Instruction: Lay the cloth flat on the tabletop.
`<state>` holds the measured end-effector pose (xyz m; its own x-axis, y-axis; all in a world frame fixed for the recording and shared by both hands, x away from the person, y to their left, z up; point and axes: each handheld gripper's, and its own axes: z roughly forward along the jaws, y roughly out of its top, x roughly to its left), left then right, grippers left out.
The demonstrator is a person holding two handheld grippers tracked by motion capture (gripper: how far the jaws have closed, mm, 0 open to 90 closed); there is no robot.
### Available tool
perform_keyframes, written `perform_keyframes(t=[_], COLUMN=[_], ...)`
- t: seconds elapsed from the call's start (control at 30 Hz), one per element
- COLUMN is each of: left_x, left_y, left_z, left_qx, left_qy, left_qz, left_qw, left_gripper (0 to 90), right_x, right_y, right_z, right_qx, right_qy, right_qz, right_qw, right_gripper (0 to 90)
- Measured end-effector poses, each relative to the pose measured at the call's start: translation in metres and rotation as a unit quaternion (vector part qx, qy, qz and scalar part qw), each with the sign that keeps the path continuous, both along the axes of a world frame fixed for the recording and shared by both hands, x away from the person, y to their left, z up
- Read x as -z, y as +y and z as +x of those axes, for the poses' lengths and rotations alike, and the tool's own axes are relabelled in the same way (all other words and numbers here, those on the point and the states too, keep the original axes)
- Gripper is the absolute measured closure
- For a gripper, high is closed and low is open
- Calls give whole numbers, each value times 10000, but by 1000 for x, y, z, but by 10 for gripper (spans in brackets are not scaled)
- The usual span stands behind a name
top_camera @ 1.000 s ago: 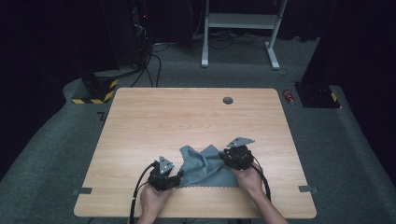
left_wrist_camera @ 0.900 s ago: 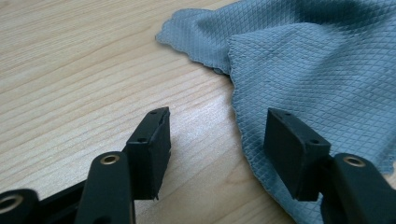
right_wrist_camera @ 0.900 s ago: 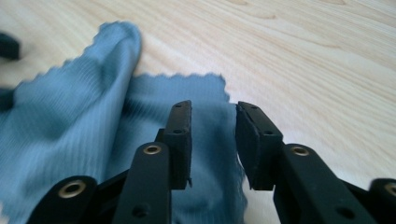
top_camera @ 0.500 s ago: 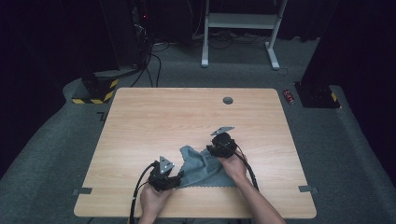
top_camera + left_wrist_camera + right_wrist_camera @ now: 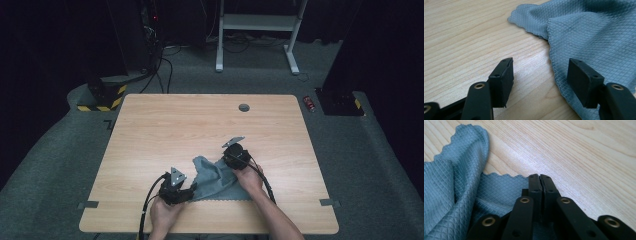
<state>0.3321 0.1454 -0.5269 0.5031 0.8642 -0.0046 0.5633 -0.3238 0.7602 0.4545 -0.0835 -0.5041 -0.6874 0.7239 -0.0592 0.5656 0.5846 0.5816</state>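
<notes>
Left gripper (image 5: 539,82): jaws apart, nothing gripped; cloth (image 5: 596,37) edge at 3 o'clock.
Right gripper (image 5: 540,181): just closed, cloth possibly pinched.
Risk: cloth slippage if missed.

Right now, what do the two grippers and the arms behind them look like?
Both the left gripper and the right gripper are black, each topped by a grey three-cornered plate and trailing a black cable toward the table's near edge. In the gripper views, each has two flat rectangular black pads on linkage arms with brass-coloured pivot rivets. The person's forearms are bare; no sleeves or gloves show.
</notes>
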Motion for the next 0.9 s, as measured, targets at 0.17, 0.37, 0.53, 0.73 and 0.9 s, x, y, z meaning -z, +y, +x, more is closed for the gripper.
perform_keyframes(t=[0.17,0.37,0.53,0.73,0.9], left_x=[0,0,0,0,0], left_y=[0,0,0,0,0], left_z=[0,0,0,0,0], left_qx=[-8,-10,-9,-15,-8], left_qy=[3,0,-1,4,3], left_qz=[3,1,1,7,22], left_qw=[10000,10000,10000,10000,10000], left_gripper=[378,376,376,374,373], right_x=[-17,-31,-21,-11,-16], right_y=[-7,-27,-44,-53,-51], right_z=[-3,6,18,25,16], right_qx=[12,284,677,884,714], right_qy=[-348,-477,-342,-146,-146], right_qz=[220,264,138,11,161], right_qw=[9992,9981,9970,9960,9972], right_gripper=[892,893,891,798,636])
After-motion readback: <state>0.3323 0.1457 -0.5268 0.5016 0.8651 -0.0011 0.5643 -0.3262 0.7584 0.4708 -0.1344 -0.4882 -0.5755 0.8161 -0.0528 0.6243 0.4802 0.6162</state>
